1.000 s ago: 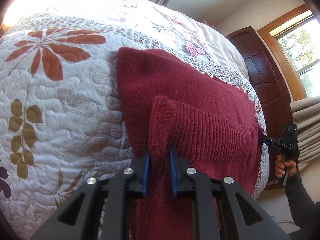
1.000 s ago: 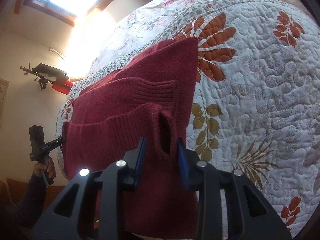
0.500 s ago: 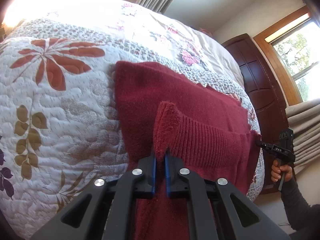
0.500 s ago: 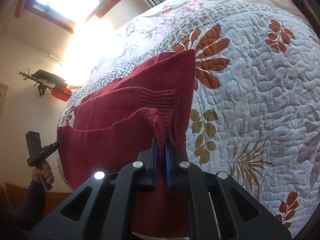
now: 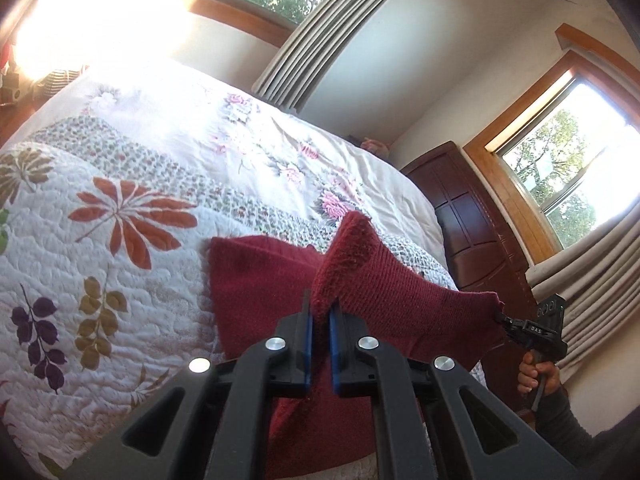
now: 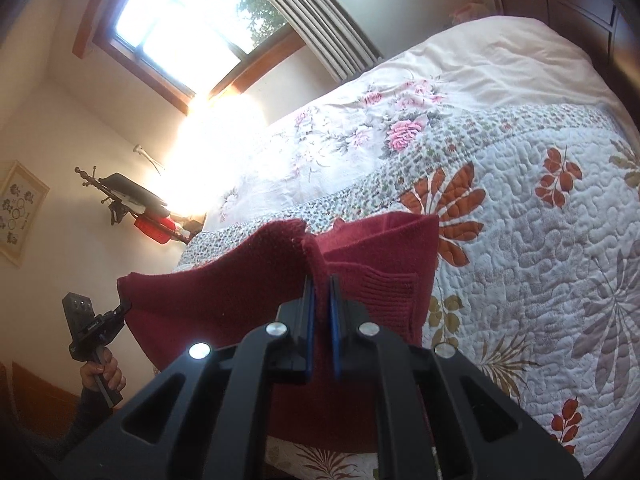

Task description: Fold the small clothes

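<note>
The left gripper [image 5: 319,312] is pinching one corner of the dark red knit sweater [image 5: 256,280], and the right gripper [image 6: 322,292] is pinching the other, holding its ribbed hem taut and raised between them. The rest is lying on the floral quilt [image 5: 80,248] by the bed's near edge; open quilt is stretching beyond.

A bed [image 5: 120,280] carries a white quilt [image 6: 540,240] printed with orange, gold and purple leaves, and beyond it a cream sheet with pink roses [image 5: 280,152]. Wood-framed windows [image 5: 560,168] let in strong sun beside pleated curtains [image 5: 316,36]. A dark wooden cabinet [image 5: 472,220] stands near the bed, and a framed picture [image 6: 18,212] hangs on the wall.
</note>
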Motion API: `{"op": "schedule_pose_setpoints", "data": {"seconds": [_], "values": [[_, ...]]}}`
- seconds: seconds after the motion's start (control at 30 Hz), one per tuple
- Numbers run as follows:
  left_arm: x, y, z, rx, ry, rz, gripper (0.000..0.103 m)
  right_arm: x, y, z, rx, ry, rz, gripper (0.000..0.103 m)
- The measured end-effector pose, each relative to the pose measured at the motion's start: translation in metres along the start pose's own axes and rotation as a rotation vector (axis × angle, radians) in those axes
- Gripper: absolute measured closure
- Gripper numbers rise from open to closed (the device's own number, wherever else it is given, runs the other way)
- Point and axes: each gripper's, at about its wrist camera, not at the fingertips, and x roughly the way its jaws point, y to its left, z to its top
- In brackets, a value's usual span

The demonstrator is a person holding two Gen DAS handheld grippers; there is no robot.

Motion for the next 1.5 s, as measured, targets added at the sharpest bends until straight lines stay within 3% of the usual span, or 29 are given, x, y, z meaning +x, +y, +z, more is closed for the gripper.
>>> {"op": "schedule_pose_setpoints", "data": {"seconds": [0.2,0.37,0.6,0.83,1.23,1.5], "values": [[0.030,0.005,0.049,0.027,-0.007,-0.017,0.097,0.022,0.001,0.048,-0.013,-0.012,0.001,0.098],[0.084,0.031,0.083,-0.016,0.052,-0.026,0.097,0.060,-0.019,0.083,0.035,0.021,-0.012,0.098],[0.170,0.083,0.094,-0.166,0.212,0.006,0.097,0.123,-0.059,0.100,0.120,0.140,-0.096,0.098],[0.190,0.099,0.112,-0.218,0.212,-0.024,0.097,0.134,-0.062,0.115,0.133,0.130,-0.103,0.098],[0.267,0.159,0.078,-0.328,0.410,0.120,0.097,0.202,-0.106,0.106,0.197,0.256,-0.231,0.098],[0.271,0.154,0.080,-0.292,0.431,0.146,0.097,0.220,-0.116,0.098,0.206,0.292,-0.276,0.098]]}}
